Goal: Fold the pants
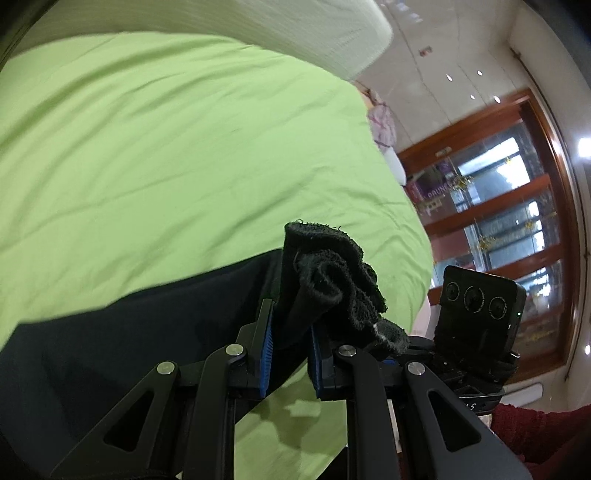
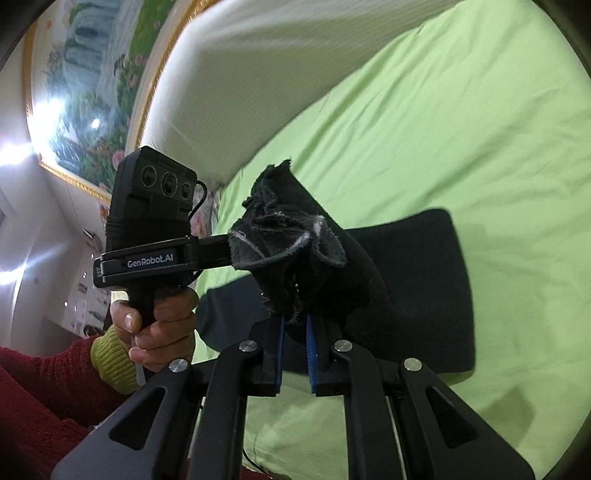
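Observation:
Black pants [image 1: 122, 332] lie across a lime green bed sheet [image 1: 166, 155]. My left gripper [image 1: 291, 325] is shut on a bunched black hem of the pants [image 1: 332, 280], which sticks up frayed between the blue pads [image 1: 266, 350]. In the right wrist view my right gripper [image 2: 295, 332] is shut on another bunched hem [image 2: 284, 240], lifted off the sheet [image 2: 461, 129], with the rest of the pants [image 2: 417, 288] trailing right. The other gripper's camera body [image 2: 155, 206] is close on the left, held by a hand [image 2: 159, 325].
A white pillow or folded cover [image 1: 258, 29] lies at the head of the bed, also white pillow [image 2: 277, 74]. Wooden-framed glass doors [image 1: 509, 206] stand to the right. A framed landscape painting [image 2: 85, 92] hangs on the wall. A red sleeve [image 2: 40, 398] is at lower left.

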`<move>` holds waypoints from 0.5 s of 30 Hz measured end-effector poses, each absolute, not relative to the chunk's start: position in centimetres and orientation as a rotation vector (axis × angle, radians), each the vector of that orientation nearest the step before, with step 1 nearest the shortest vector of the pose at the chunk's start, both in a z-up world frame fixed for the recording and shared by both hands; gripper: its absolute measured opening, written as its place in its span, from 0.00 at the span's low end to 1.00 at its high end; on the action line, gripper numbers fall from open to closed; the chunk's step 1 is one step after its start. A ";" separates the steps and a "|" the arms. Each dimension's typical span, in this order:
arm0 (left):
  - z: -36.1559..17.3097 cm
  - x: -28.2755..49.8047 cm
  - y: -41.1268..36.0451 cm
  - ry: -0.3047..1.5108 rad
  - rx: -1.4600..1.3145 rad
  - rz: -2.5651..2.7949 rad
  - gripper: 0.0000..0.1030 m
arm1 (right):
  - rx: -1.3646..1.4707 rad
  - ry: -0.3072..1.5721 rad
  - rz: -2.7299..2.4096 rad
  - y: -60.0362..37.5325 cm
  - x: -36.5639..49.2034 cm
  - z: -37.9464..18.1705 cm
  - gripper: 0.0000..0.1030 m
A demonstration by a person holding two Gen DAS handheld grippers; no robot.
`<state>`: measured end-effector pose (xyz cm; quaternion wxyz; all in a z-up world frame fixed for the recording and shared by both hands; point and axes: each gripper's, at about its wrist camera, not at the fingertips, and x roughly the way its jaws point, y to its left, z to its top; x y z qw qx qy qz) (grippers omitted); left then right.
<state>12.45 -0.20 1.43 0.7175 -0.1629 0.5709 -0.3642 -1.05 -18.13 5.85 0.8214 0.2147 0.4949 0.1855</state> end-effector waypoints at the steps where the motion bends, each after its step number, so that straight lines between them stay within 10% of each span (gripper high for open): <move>1: 1.1 12.3 0.3 1.268 -0.364 -0.794 0.16 | 0.448 1.066 0.396 -17.8 -0.9 5.4 0.11; 15: -3.5 10.9 4.9 1.347 -0.382 -0.625 0.13 | 0.349 1.221 0.339 -13.3 2.5 1.7 0.15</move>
